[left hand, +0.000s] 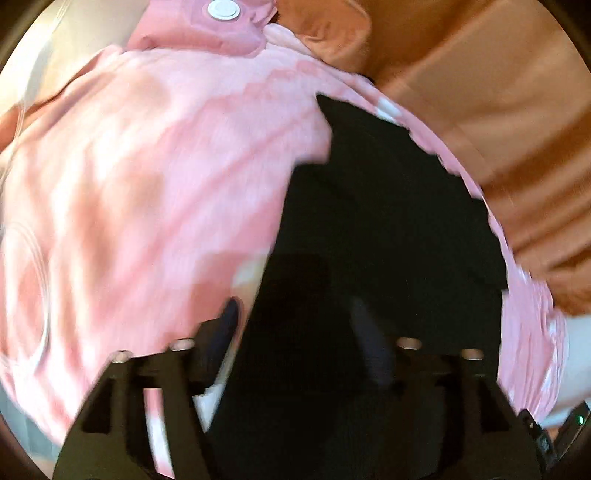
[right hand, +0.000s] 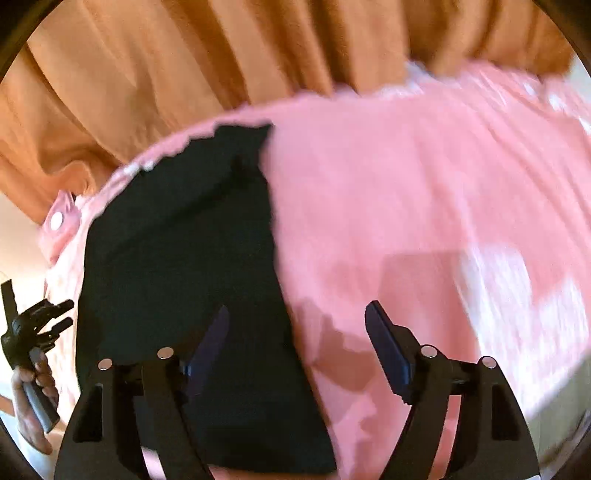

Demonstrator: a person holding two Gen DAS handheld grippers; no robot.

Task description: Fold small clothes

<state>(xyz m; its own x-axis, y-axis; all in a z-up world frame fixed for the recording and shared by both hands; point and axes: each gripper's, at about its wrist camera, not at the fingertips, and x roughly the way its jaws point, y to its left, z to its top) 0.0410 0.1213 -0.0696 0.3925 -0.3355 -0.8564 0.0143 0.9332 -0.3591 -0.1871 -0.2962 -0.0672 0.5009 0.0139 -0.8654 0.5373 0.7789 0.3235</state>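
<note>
From my remote seat the biggest thing I see is the orange curtain [right hand: 184,66] hanging behind everything. In front of it spreads the pink cloth [right hand: 406,184], mottled with pale patches; I cannot tell whether a desk or a bed lies beneath it. On top of that cloth, toward its far edge, lies the black garment [right hand: 192,258], a flat dark piece that sits right under both cameras. A pink tab with a white snap button [left hand: 222,9] rests near the cloth's edge.

My right tongs [right hand: 297,321] stand wide apart above the black garment's edge, holding nothing. My left tongs [left hand: 295,314] look spread as well, though the right-hand finger is lost against the dark fabric, so I call them open with some caution; they hover over the garment.

I judge the garment light, limp and non-slippery, likely to sag and crease. I would pinch it at two corners of one edge, thin bites only, so the pink cloth underneath is not caught
</note>
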